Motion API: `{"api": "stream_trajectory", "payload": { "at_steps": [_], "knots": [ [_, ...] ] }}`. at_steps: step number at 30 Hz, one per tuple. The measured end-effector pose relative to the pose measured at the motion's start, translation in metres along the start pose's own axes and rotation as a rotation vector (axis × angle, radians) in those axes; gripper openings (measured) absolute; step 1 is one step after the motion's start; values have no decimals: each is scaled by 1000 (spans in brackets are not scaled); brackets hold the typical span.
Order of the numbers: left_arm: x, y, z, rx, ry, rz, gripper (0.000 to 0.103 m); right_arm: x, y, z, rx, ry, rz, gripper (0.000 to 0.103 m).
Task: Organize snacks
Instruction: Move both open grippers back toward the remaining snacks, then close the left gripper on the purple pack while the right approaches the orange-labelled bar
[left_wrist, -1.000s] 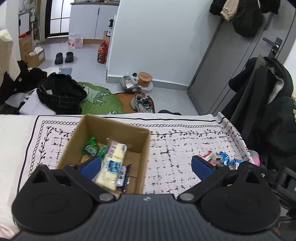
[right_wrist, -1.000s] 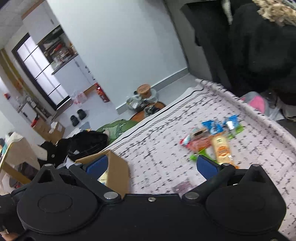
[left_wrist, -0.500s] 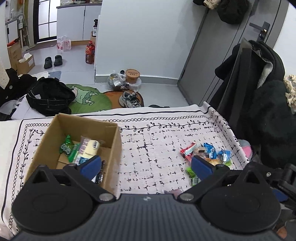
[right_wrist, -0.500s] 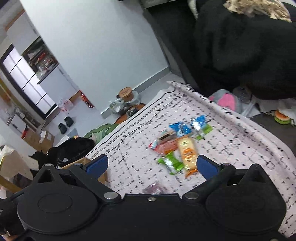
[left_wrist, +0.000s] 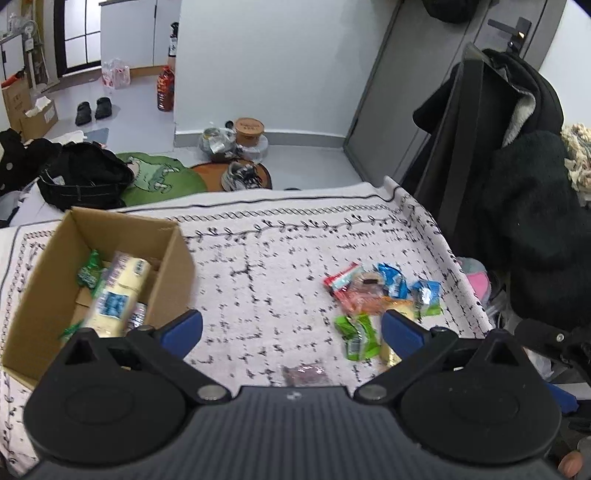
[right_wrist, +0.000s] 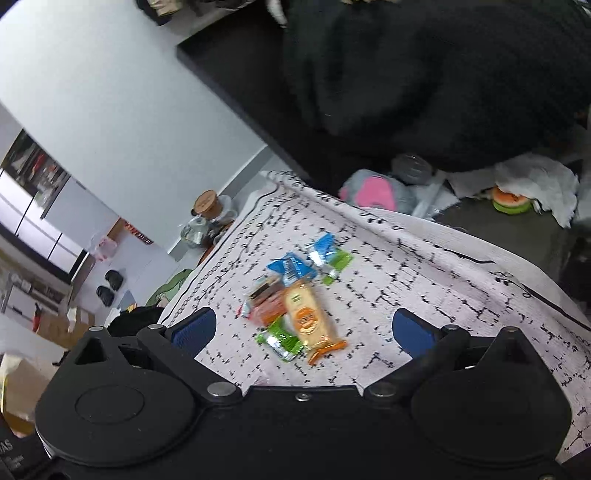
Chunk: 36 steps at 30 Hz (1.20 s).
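A brown cardboard box (left_wrist: 173, 258) stands at the left of the patterned cloth and holds a yellow packet (left_wrist: 118, 295) and green packets. A pile of loose snacks (left_wrist: 373, 291) lies to the right: red, blue, green and orange wrappers. A dark packet (left_wrist: 304, 374) lies close below my left gripper (left_wrist: 291, 328), which is open and empty above the cloth between box and pile. In the right wrist view my right gripper (right_wrist: 301, 328) is open and empty, just above the orange packet (right_wrist: 308, 321) and green packet (right_wrist: 280, 339) of that pile.
The cloth-covered table (left_wrist: 258, 243) ends at the right next to a chair with black coats (left_wrist: 517, 184). A pink and grey soft toy (right_wrist: 373, 192) lies beyond the table's right edge. Bags, shoes and a green mat (left_wrist: 159, 177) are on the floor behind.
My left gripper has swung right, away from over the box toward the snack pile. My right gripper has moved closer to the pile, which now lies between its fingers.
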<state>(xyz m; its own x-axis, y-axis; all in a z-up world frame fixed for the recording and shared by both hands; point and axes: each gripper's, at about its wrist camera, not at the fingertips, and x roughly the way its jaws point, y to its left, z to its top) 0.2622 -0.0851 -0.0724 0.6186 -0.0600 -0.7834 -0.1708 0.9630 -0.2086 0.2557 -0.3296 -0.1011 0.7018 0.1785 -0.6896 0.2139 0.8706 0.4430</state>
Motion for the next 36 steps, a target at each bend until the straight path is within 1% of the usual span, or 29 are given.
{"api": "stream_trajectory", "payload": {
  "at_steps": [8, 12, 19, 22, 27, 29, 30, 31, 32, 34, 35, 36],
  "knots": [
    [26, -18, -11, 22, 61, 1, 100, 21, -13, 2, 44, 60, -23, 103],
    [42, -23, -19, 31, 88, 14, 100, 30, -11, 1, 30, 82, -31, 103],
    [71, -20, -32, 11, 154, 29, 92, 39, -9, -3, 10, 105, -49, 103],
    [83, -19, -38, 4, 181, 36, 91, 44, -9, -4, -3, 110, -61, 103],
    [100, -18, -47, -16, 219, 23, 88, 52, -7, -7, -29, 117, -90, 103],
    [108, -17, -50, -33, 236, 29, 84, 56, -6, -8, -41, 120, -105, 102],
    [112, -16, -52, -46, 244, 28, 80, 59, -6, -8, -43, 124, -108, 102],
    [115, -15, -53, -55, 252, 26, 72, 62, -6, -9, -45, 129, -110, 101],
    [119, -14, -54, -61, 264, 24, 68, 64, -5, -9, -50, 133, -114, 100],
    [123, -12, -56, -72, 276, 33, 54, 70, -4, -10, -62, 138, -125, 97],
    [124, -11, -56, -77, 273, 31, 52, 73, -3, -11, -68, 141, -129, 94],
    [124, -9, -55, -82, 269, 27, 46, 76, -2, -11, -72, 145, -129, 91]
  ]
}}
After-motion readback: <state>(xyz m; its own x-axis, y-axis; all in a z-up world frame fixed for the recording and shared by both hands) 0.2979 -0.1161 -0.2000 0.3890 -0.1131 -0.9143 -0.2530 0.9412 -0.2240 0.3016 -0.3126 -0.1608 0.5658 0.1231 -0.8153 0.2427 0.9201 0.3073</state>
